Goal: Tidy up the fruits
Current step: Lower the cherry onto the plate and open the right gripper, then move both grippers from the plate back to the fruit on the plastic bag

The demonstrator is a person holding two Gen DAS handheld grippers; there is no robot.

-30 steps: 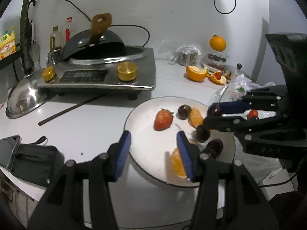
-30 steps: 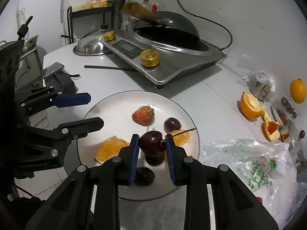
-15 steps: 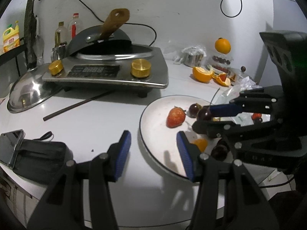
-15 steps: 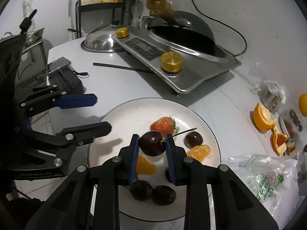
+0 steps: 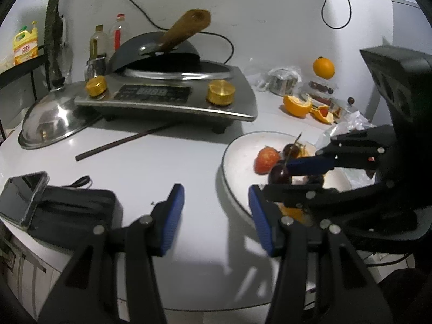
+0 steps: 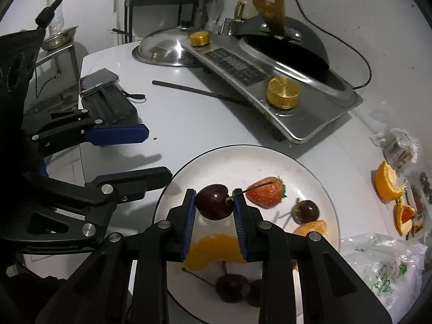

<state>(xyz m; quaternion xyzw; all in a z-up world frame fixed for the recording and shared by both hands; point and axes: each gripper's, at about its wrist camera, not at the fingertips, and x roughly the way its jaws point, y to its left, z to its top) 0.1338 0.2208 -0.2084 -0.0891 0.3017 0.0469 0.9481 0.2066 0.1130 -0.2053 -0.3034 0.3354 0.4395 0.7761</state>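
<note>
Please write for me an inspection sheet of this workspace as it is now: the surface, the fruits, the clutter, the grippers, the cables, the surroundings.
Surface: white table, bare in the middle.
Job's things: white plate holding a strawberry, orange segments, several dark cherries; one cherry held above it.
Clutter: induction cooker with a wok, steel lid, chopstick, phone on a black pouch, orange peels, plastic bag.
Grippers: right gripper shut on the cherry; left gripper open, nothing between its fingers, beside the plate.
Cables: one black cable behind the cooker, another from a wall socket.
Surroundings: white wall, bottles, black rack with a yellow bottle.
</note>
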